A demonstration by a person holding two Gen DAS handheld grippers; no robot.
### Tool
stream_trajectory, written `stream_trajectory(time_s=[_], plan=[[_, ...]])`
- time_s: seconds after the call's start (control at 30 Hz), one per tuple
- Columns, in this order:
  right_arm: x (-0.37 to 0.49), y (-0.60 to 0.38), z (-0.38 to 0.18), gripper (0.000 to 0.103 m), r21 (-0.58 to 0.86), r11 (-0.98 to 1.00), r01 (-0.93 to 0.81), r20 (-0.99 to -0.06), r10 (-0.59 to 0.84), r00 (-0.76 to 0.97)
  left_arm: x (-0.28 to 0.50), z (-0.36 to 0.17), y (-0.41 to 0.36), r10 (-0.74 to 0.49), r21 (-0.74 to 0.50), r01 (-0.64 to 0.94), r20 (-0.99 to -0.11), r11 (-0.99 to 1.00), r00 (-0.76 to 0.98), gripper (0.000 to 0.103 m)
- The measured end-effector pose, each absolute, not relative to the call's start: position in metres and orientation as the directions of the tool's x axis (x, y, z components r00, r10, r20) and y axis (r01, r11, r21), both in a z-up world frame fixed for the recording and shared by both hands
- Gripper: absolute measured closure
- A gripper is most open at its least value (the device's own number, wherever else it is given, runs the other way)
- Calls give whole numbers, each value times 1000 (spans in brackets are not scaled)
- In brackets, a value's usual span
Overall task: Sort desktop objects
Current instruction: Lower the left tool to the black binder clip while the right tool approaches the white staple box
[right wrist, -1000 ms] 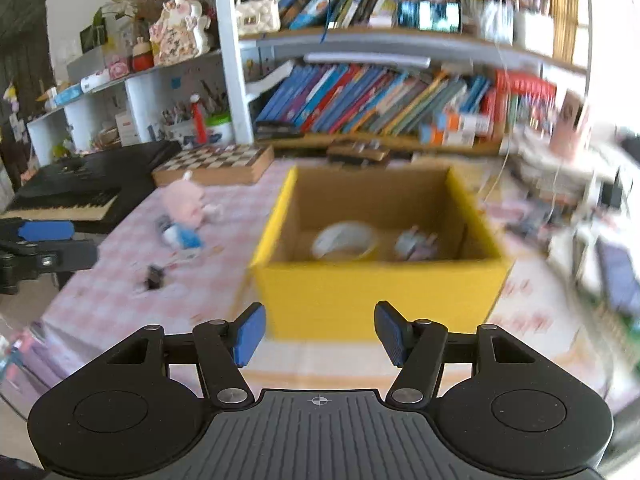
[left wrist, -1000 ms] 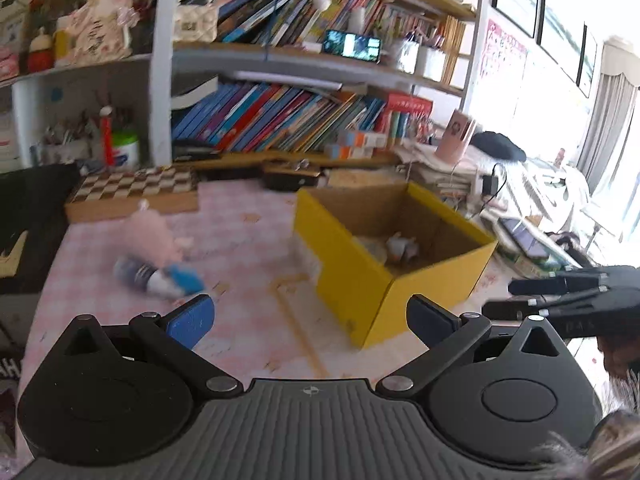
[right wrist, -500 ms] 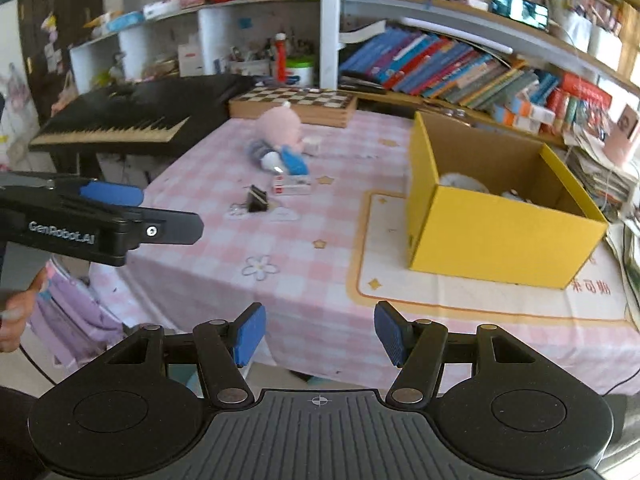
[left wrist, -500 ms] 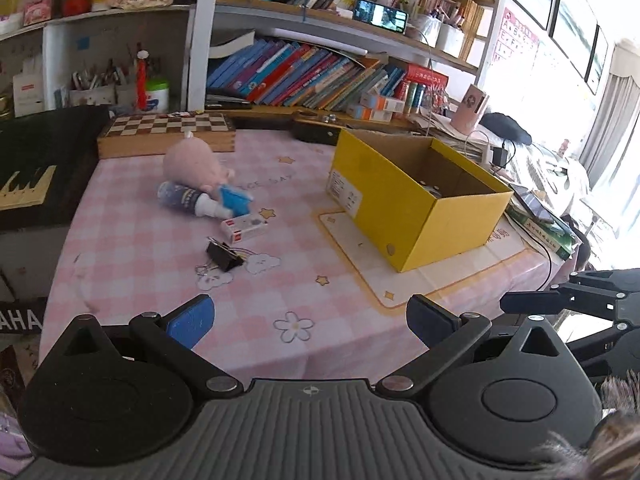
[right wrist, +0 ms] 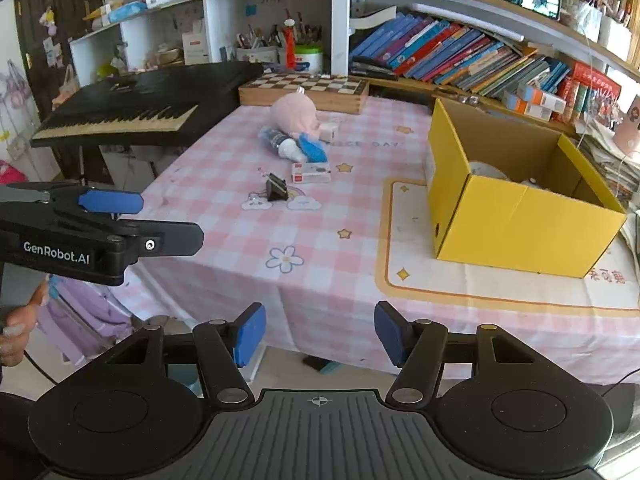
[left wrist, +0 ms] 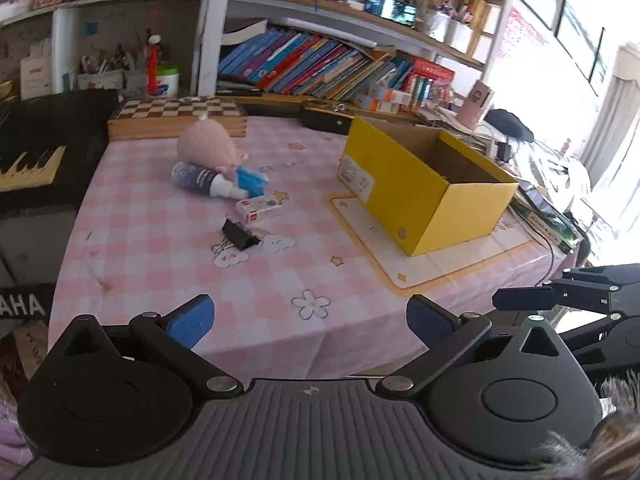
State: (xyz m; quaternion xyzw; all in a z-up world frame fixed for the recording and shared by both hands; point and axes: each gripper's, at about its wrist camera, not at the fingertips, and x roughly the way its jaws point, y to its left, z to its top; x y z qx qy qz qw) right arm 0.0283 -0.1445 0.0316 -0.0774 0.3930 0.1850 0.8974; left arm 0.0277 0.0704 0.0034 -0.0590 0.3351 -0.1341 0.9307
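We hold the left gripper (left wrist: 308, 316) and the right gripper (right wrist: 318, 334) apart and empty. The binder clip (right wrist: 277, 192) lies mid-frame, far from the yellow box (right wrist: 516, 216); being small, it may slip.

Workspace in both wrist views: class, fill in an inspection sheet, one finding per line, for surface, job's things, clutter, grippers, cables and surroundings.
Surface: table under a pink checked cloth, with a cream mat beneath the box.
Job's things: open yellow box with some items inside; plush, bottle, blue packet, small carton and binder clip lie loose on the cloth.
Clutter: chessboard at the table's far edge.
Grippers: left gripper and right gripper both open, empty, off the table's near edge.
Cables: a cable hangs over the table edge beside the box.
Surroundings: keyboard, bookshelves.
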Motion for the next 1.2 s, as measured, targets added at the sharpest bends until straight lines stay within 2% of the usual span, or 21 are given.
stream_trajectory(time_s=[0.63, 1.2], plan=[[57, -119, 27, 42, 53, 874, -484, -720, 369, 588, 29, 6, 88, -180, -164, 98, -616, 982, 767, 0], [125, -121, 20, 42, 28, 876, -481, -691, 365, 624, 78, -1, 78, -131, -156, 43, -607, 987, 784, 0]])
